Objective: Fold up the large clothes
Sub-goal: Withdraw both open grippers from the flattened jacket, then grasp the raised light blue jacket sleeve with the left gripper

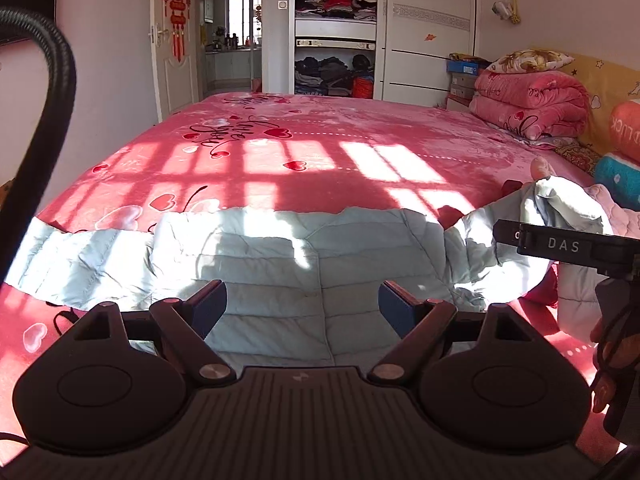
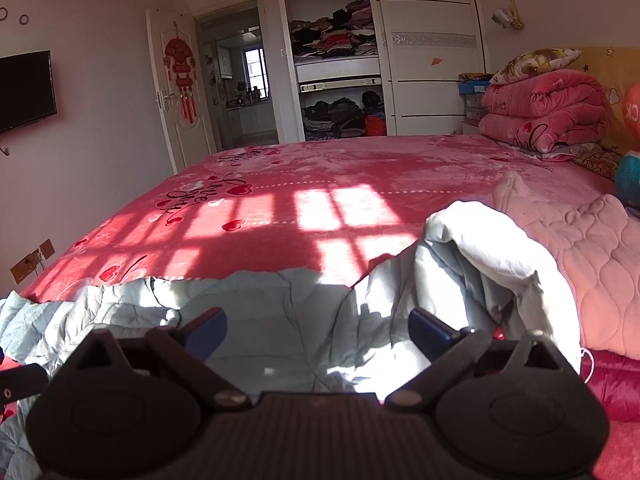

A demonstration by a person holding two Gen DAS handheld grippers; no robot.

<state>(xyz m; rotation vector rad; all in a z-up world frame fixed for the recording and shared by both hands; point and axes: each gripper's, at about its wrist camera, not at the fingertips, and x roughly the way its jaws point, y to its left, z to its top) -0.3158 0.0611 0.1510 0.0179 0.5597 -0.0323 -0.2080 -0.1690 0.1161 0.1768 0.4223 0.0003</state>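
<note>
Pale quilted jacket (image 1: pixel 276 272) lying crosswise on bed (image 1: pixel 320 148); both hand-held grippers, left (image 1: pixel 302 300) and right (image 2: pixel 318 330), hovering spread; right nearer raised sleeve (image 2: pixel 472 248).

bed (image 1: pixel 320 140), red heart-print cover | pale blue jacket (image 1: pixel 280 264) spread flat at near edge | pink quilted garment (image 2: pixel 592 264) right | folded pink blankets (image 1: pixel 532 104) far right, pillow (image 1: pixel 528 60) on top

Left wrist: low over bed's (image 1: pixel 320 140) near edge, facing wardrobe (image 1: pixel 336 28).
Right wrist: same heading, further right.
Shared: jacket (image 1: pixel 280 264), bed, wardrobe.
</note>
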